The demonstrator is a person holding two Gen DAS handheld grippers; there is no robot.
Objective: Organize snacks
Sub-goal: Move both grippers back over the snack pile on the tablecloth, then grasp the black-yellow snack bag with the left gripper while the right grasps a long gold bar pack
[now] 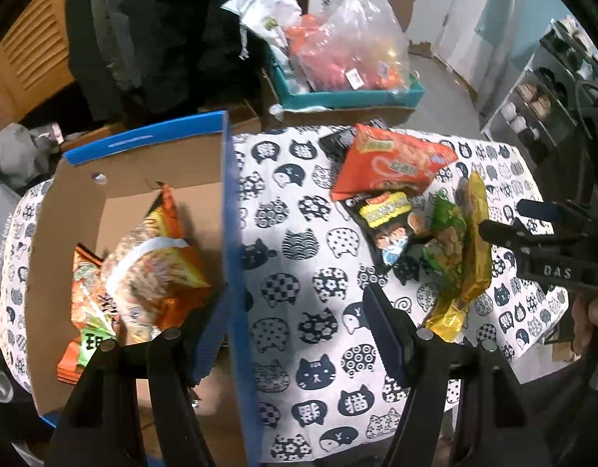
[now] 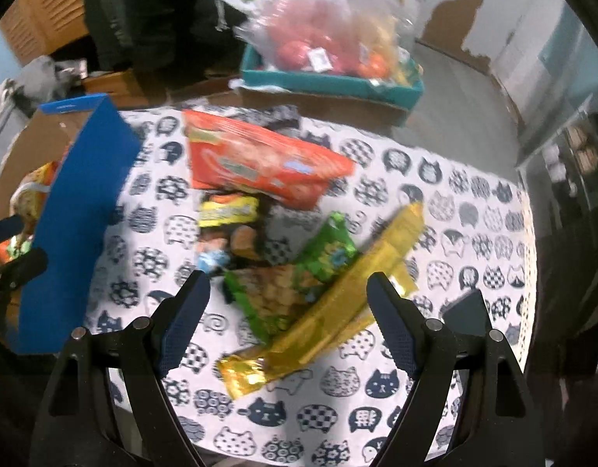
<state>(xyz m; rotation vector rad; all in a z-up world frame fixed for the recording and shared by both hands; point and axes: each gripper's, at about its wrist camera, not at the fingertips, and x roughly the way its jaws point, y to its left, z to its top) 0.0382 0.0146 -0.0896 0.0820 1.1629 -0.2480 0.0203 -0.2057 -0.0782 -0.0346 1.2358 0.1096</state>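
A cardboard box with blue outer walls (image 1: 228, 194) stands on the left of the table and holds orange snack bags (image 1: 155, 264). My left gripper (image 1: 295, 299) is open and straddles the box's right wall, one finger inside and one outside. Loose on the cat-print cloth (image 1: 299, 241) lie an orange-red bag (image 2: 260, 163), a black packet with a yellow label (image 2: 228, 210), a green packet (image 2: 299, 280) and a long gold packet (image 2: 337, 303). My right gripper (image 2: 287, 292) hangs open just above the green and gold packets, with its pads clear of them.
Behind the table a teal tray (image 1: 357, 97) carries a clear plastic bag of red and orange things. A shelf unit (image 1: 540, 97) stands at the right, and dark clothing (image 1: 162, 39) hangs at the back. A small black item (image 1: 337, 140) lies behind the orange-red bag.
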